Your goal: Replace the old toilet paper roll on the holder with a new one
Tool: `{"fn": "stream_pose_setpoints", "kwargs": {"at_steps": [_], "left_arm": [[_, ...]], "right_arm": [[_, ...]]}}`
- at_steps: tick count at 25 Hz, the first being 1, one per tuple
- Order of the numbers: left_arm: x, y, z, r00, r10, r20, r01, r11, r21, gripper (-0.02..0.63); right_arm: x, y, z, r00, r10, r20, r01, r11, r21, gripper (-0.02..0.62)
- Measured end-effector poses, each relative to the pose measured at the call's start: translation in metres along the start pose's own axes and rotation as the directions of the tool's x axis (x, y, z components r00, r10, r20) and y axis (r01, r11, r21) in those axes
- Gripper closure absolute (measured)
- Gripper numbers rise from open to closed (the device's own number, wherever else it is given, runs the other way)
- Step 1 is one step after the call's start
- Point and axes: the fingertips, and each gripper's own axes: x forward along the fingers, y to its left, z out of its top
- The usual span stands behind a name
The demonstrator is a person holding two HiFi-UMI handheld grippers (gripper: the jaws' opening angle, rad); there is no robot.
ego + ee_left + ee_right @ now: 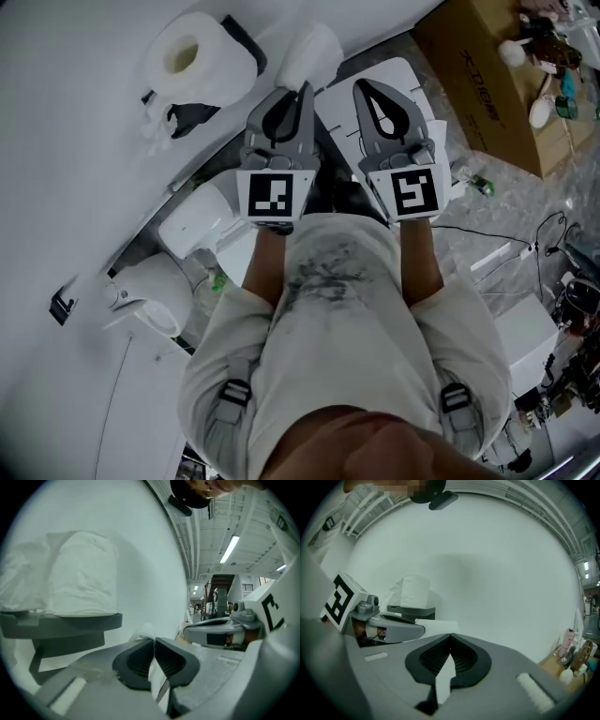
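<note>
Upper left of head view: full toilet paper roll (202, 56) on wall holder (194, 116) | left gripper (303, 87) pinched on white paper scrap (144, 631); right gripper (364, 86) closed, empty | risk: if the scrap is attached to the roll, tugging it could unspool the roll.

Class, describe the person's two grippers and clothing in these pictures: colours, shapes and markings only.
The left gripper and right gripper are grey, tapering to a point, each with a black teardrop-shaped opening. The jaws carry dark ribbed pads. Each gripper bears a white cube with a black square marker. The person wears a pale short-sleeved shirt with a grey print and strap buckles.
</note>
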Motion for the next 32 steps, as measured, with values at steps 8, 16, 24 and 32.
{"fn": "stream_pose_setpoints", "kwargs": {"at_steps": [8, 16, 24, 32], "left_arm": [[-0.040, -0.014, 0.016, 0.999, 0.002, 0.043, -0.001, 1.000, -0.021, 0.591], [-0.078, -0.010, 0.026, 0.997, 0.013, 0.073, -0.010, 0.999, -0.049, 0.591], [-0.105, -0.008, 0.027, 0.997, 0.023, 0.078, -0.018, 0.998, -0.057, 0.591], [-0.127, -0.004, 0.026, 0.996, 0.015, 0.083, -0.009, 0.998, -0.066, 0.591]], "right_arm": [[-0.025, 0.023, 0.018, 0.998, 0.057, 0.022, -0.056, 0.997, -0.048, 0.592], [-0.036, 0.053, 0.039, 0.991, 0.126, 0.033, -0.122, 0.988, -0.098, 0.592], [-0.036, 0.072, 0.053, 0.983, 0.183, 0.034, -0.178, 0.977, -0.117, 0.592], [-0.023, 0.091, 0.076, 0.969, 0.236, 0.075, -0.224, 0.964, -0.143, 0.591]]}}
